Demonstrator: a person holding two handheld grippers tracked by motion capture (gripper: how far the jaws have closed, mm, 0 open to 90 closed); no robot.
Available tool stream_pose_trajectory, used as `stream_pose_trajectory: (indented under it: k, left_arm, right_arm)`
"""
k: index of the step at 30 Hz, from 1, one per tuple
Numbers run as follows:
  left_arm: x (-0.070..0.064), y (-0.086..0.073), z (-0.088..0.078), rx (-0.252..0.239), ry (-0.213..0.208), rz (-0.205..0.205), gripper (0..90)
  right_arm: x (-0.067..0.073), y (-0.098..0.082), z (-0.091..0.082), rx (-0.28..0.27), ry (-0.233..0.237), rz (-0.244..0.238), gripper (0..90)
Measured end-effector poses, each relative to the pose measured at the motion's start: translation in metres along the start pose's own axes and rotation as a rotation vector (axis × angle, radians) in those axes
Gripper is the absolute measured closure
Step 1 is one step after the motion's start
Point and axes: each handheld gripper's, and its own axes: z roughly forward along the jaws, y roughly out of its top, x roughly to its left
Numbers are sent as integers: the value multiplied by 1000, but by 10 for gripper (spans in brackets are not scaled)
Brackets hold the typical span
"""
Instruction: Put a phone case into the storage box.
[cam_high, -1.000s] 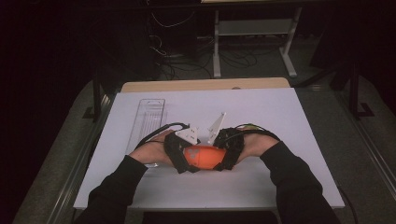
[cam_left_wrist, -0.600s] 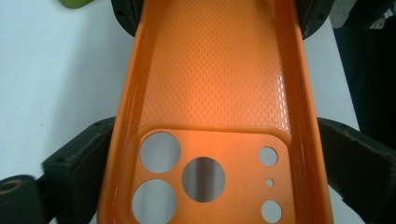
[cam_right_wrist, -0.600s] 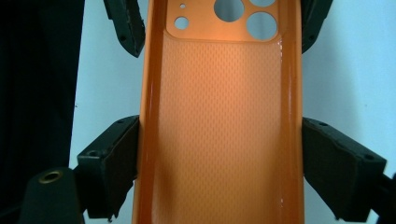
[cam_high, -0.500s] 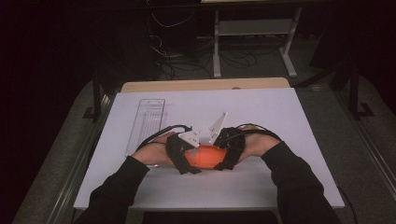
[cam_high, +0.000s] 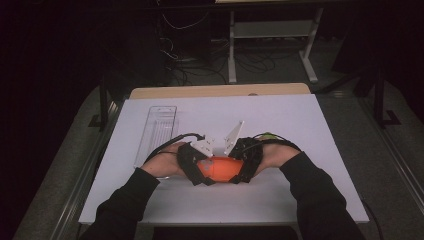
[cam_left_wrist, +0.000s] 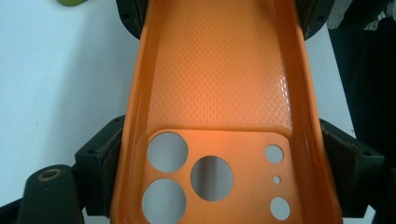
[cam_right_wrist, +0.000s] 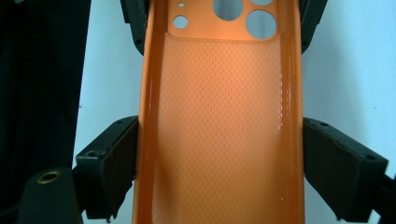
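Left hand-held gripper (cam_high: 200, 172) and right hand-held gripper (cam_high: 241, 170) face each other, jaws clamped.

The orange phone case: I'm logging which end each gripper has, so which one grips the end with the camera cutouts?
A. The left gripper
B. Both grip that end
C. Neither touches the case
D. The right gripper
A: in the left gripper view the round cutouts of the orange phone case sit between the left gripper jaws, while the right gripper clamps the plain end.

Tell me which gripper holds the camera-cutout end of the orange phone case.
The left gripper: its fingers clamp the phone case beside the round cutouts; the right gripper grips the plain end.
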Motion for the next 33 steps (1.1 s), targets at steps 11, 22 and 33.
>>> stream_pose_trajectory:
  k: [11, 22, 33]
  left_arm:
    - [3, -4, 0, 24, 35, -54, 165]
    - [6, -12, 0, 5, 140, -210, 164]
    - [10, -16, -12, -16, 244, -350, 164]
  right_arm:
    - [-5, -8, -9, -83, -27, 83, 6]
    - [-13, -35, -25, -192, -142, 241, 6]
    - [-2, -63, -29, -307, -171, 449, 1]
